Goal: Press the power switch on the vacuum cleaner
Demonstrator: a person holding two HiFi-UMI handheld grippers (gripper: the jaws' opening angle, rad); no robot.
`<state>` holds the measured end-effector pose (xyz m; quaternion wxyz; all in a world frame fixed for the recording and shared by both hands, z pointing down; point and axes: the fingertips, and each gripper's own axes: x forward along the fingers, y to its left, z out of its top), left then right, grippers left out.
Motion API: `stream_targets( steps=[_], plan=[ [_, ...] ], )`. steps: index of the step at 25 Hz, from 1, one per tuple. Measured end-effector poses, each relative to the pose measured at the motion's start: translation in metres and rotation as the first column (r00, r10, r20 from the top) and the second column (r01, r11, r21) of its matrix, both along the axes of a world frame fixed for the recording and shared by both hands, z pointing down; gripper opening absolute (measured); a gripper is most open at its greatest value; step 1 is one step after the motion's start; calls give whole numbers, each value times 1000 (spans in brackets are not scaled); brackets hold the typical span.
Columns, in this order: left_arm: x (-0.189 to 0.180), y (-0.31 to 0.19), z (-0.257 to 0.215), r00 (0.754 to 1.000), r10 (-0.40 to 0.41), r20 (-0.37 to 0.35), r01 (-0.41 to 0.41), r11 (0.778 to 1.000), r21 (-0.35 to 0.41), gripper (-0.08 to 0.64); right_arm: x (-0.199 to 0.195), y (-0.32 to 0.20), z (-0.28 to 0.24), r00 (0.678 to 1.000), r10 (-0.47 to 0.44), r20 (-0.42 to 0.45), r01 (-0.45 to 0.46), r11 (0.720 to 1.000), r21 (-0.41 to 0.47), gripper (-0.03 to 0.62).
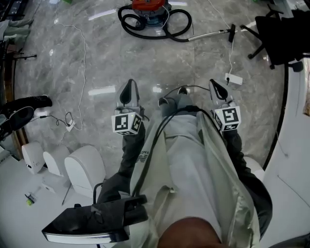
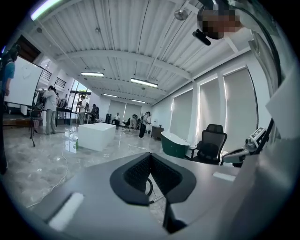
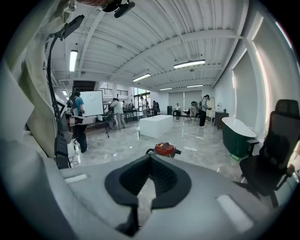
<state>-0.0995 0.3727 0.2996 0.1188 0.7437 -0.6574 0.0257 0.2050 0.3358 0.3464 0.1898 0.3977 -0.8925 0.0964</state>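
First, walk closer: the red canister vacuum cleaner (image 1: 151, 6) sits well ahead; left claw (image 1: 129, 88) and right claw (image 1: 216, 88) are both together, empty

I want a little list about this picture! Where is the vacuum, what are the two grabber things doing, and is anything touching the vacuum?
vacuum cleaner: red top, on the floor far ahead of the person
hose: black, looped on the floor beside the vacuum
left gripper: jaws together, holding nothing
right gripper: jaws together, holding nothing, facing the vacuum
touching the vacuum: neither gripper; both are well short of it
power switch: too small to make out
nearby: black office chair
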Motion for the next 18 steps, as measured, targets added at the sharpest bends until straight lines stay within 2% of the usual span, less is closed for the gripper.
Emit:
stream_targets(
  steps=[3, 8, 12, 18],
  plan=[
    [-4, 17, -1, 1000, 6, -3, -6, 1000, 9, 3, -11, 16, -6, 1000, 1, -7, -1, 1000, -2, 2],
    [-8, 40, -2, 1000, 18, -23, -18, 1000, 12, 3, -38, 37, -20, 1000, 8, 30, -10, 998, 57, 2],
    [3, 41, 4, 994, 82, -67, -82, 997, 10, 3, -42, 49, -26, 999, 45, 28, -47, 996, 80, 0],
    [24, 26, -9, 982, 177, -60, -175, 984, 44, 3, -28, 52, -36, 993, 109, 36, -112, 988, 107, 1]
  ],
)
